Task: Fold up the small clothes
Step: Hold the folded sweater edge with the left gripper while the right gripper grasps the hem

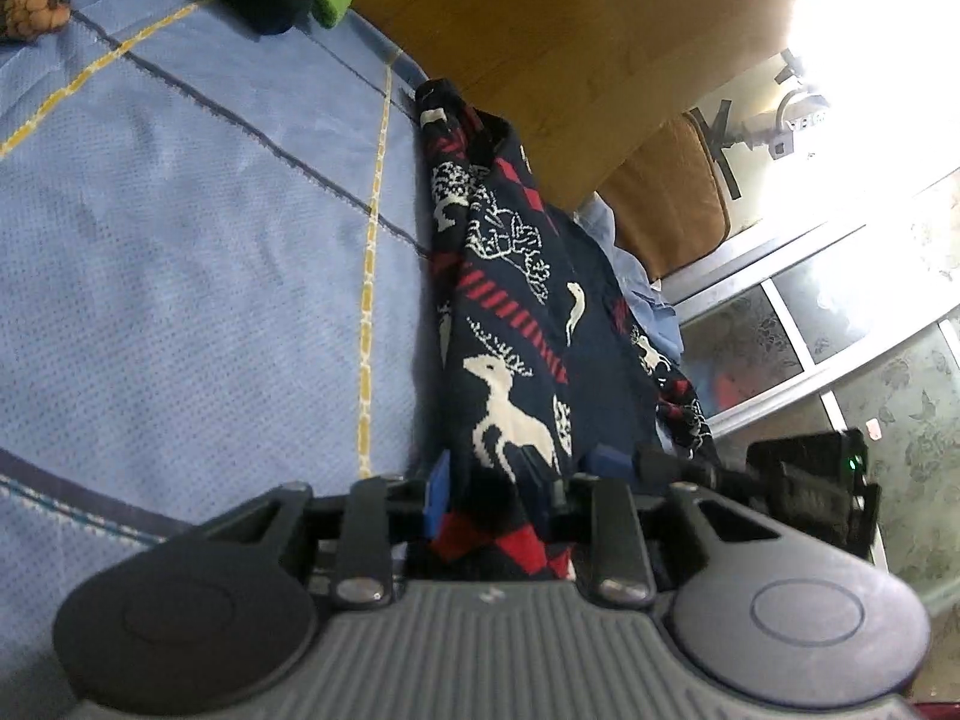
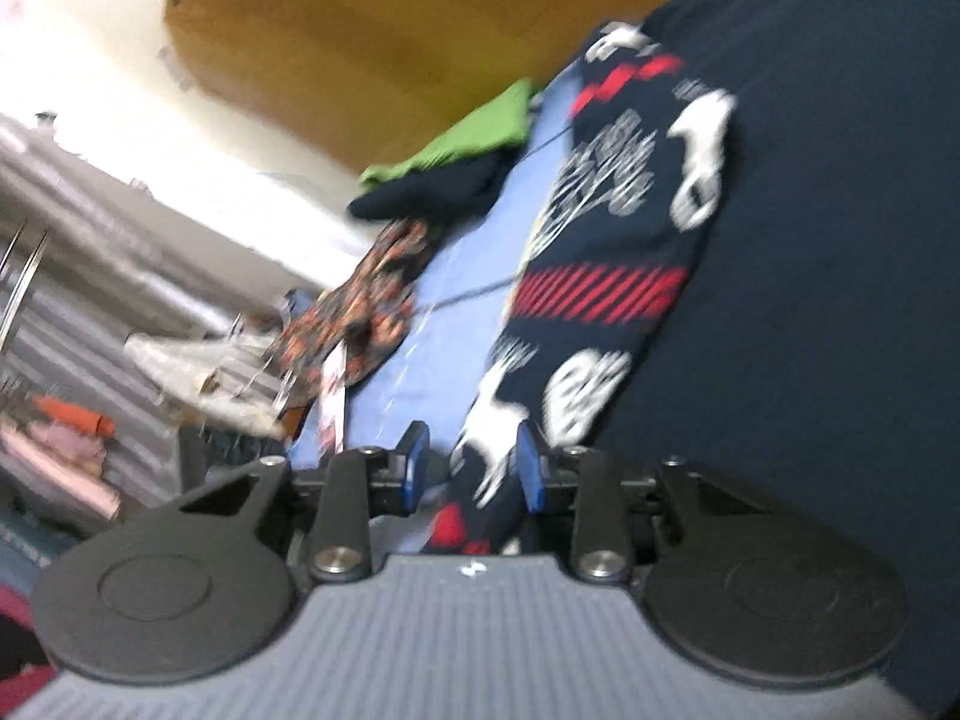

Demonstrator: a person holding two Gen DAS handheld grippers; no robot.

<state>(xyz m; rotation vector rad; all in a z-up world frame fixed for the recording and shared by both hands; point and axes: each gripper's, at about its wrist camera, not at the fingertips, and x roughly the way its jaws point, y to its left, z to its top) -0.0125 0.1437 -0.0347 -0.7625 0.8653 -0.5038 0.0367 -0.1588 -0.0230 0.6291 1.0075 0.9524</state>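
Observation:
A navy garment with white reindeer and red stripes (image 1: 510,312) hangs bunched over the blue bedsheet (image 1: 198,252). My left gripper (image 1: 516,480) has the garment's near edge between its blue pads, with the cloth filling the gap. In the right wrist view the same garment (image 2: 606,276) runs up from my right gripper (image 2: 474,468), which holds another edge between its blue pads. The view is blurred. A plain navy part of the garment (image 2: 810,300) fills the right side.
A wooden headboard (image 1: 570,30) rises behind the bed. Green and dark folded clothes (image 2: 456,150) and a floral cloth (image 2: 366,312) lie at the far end of the sheet. A brown cushion (image 1: 672,198) and a glass door (image 1: 840,312) stand beyond the bed edge.

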